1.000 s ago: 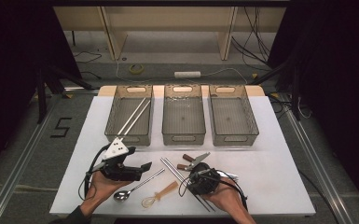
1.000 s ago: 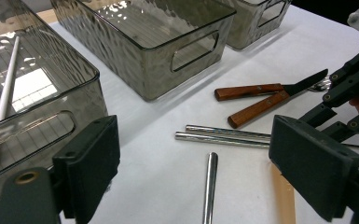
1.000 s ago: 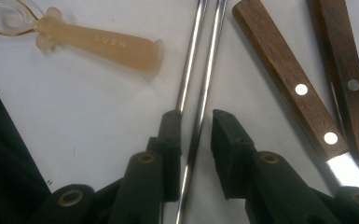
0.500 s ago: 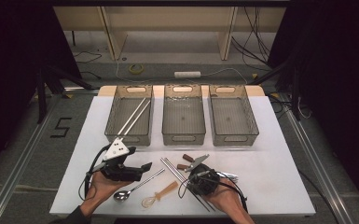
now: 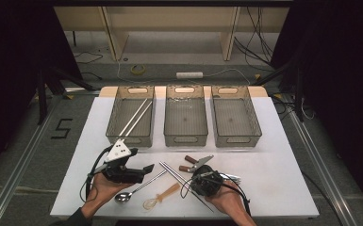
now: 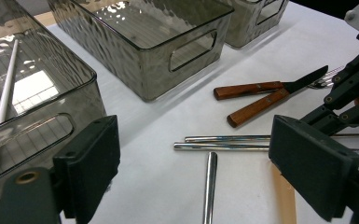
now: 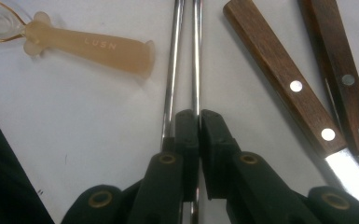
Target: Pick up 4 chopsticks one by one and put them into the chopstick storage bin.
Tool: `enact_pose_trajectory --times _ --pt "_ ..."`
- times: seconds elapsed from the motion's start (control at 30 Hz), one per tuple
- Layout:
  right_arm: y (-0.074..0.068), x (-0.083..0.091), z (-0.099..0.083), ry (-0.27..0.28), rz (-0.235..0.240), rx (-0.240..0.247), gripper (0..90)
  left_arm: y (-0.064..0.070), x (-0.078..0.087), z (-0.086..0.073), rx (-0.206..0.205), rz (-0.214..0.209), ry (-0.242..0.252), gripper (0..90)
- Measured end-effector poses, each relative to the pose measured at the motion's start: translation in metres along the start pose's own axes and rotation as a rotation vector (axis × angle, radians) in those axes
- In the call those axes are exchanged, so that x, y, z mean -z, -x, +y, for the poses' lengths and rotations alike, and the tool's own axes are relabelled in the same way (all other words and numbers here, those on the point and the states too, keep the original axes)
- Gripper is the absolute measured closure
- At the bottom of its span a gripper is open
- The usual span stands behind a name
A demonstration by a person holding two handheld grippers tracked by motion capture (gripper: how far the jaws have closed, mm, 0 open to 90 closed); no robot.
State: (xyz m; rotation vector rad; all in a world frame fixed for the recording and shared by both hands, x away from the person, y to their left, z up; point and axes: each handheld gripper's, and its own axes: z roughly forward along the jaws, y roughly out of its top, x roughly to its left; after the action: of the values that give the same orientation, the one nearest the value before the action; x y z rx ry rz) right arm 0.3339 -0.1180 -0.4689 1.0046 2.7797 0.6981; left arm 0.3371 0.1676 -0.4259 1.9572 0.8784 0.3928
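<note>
Honestly not much is shifting compared with a second ago. Both hands are sitting in practically the same spots along the 6 o'clock edge of the counter [image 5: 283, 141].

Over at 7 o'clock, the left gripper [image 6: 203, 168] is hovering with its fingers [image 6: 93, 158] spread wide and gripping nothing. It's hanging just above the handle of the metal spoon [image 5: 136, 188], which is lying flat and pointing toward 2 o'clock.

Moving right, the pair of steel chopsticks [image 5: 179, 176] is lying side by side at 6 o'clock, and neither looks to have budged. The right gripper [image 7: 199, 116] is pressing its fingers together on one chopstick [image 7: 196, 56], with barely a sliver of gap left between them. The other chopstick [image 7: 173, 56] is lying loose just beside it. The held stick isn't lifting yet, it's looking flat on the counter.

So I'm guessing the pinch is the only new thing and the pick-up is just starting. Two white chopsticks [image 5: 134, 117] are already sitting in the left bin [image 5: 129, 140] at 11 o'clock, so the steel one is probably heading there too. Grabbing it near one end means it may droop or swing on the way up.
</note>
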Motion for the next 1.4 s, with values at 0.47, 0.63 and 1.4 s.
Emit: enact_pose_trajectory --times 0.47,0.63,1.4 --pt "0.008 0.020 0.006 0.023 0.007 0.048 86.8 0.008 -0.032 0.007 -0.122 -0.098 -0.089 20.9" --pt "0.009 0.020 0.010 0.015 0.011 0.064 86.8 0.021 -0.059 0.011 -0.255 -0.148 -0.154 27.2" --pt "0.009 0.030 0.021 -0.007 0.017 0.098 86.7 0.039 -0.109 0.015 -0.448 -0.285 -0.283 43.3"
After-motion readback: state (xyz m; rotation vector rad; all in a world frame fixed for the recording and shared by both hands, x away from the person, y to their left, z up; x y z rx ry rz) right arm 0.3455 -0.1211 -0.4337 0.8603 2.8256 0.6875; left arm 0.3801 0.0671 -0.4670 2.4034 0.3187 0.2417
